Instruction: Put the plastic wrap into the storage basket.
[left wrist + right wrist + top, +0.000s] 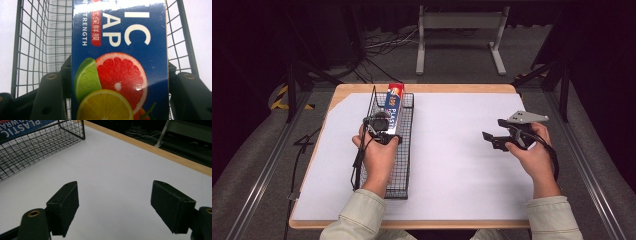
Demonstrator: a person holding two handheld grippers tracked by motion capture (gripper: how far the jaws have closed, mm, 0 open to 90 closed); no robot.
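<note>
Two pale sleeves [362, 212] enter at the bottom of the high view, each hand holding a gripper over the white-covered table [462, 170]. Landmark: the long black wire basket [404, 125], lying lengthwise left of table centre.

Plastic wrap box [120, 65]: long blue carton, red end cap at the far end in the high view [395, 100], white block lettering, a red label with Chinese characters, printed grapefruit half, lime wedge and lemon slice. Glare washes out the top edge in the left gripper view.

The box lies inside the basket, along its length, in the far half. The left gripper [382, 131] is down in the basket at the box's near end. In the left gripper view the black jaws sit one on each long side of the box, pressed against it, clamped on the carton.

The right gripper [493, 136] is well to the right of the basket, above bare white cover, jaws spread wide with nothing between them; grey plate on top. Right gripper view: basket corner [72, 130] at upper left, with a strip of the box's lettering [22, 126] behind the mesh.

Hidden or unclear: the left hand [377, 160] covers the basket's middle and the box's near end in the high view; lettering is cropped in both gripper views; cannot tell whether the box rests on the basket floor or is lifted.
</note>
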